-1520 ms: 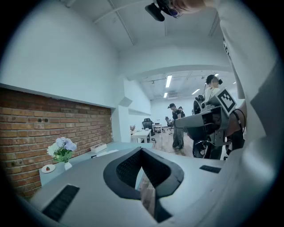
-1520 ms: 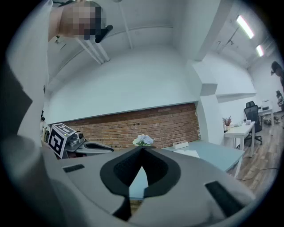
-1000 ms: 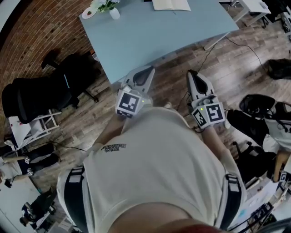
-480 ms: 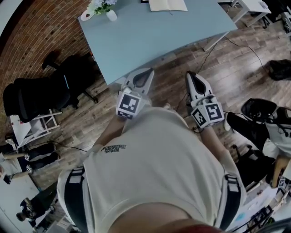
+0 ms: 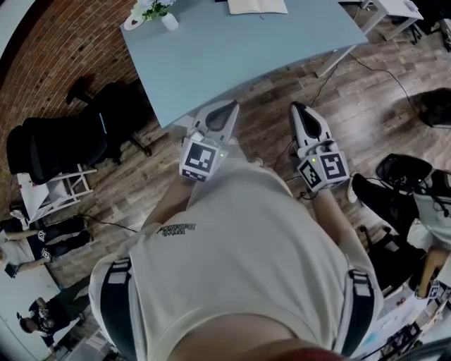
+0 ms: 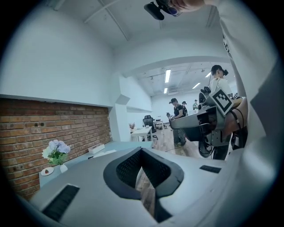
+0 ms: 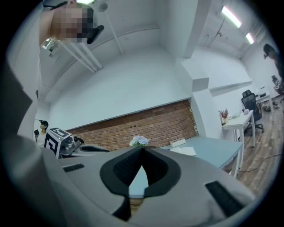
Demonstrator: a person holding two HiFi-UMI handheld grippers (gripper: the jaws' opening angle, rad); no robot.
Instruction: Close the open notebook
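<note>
The open notebook lies flat at the far side of the light blue table, white pages up. It also shows small in the right gripper view as the notebook and in the left gripper view as the notebook. My left gripper and right gripper are held side by side in front of my body, just short of the table's near edge and far from the notebook. Both point toward the table. The left gripper and the right gripper are shut with nothing between their jaws.
A vase of flowers and a small dish stand on the table's far left corner, a white box near the notebook. Black office chairs stand left by the brick wall. Bags and cables lie on the wooden floor at right.
Both grippers have edged forward toward the table, staying shut. The table and notebook have slid slightly up in the head view.
</note>
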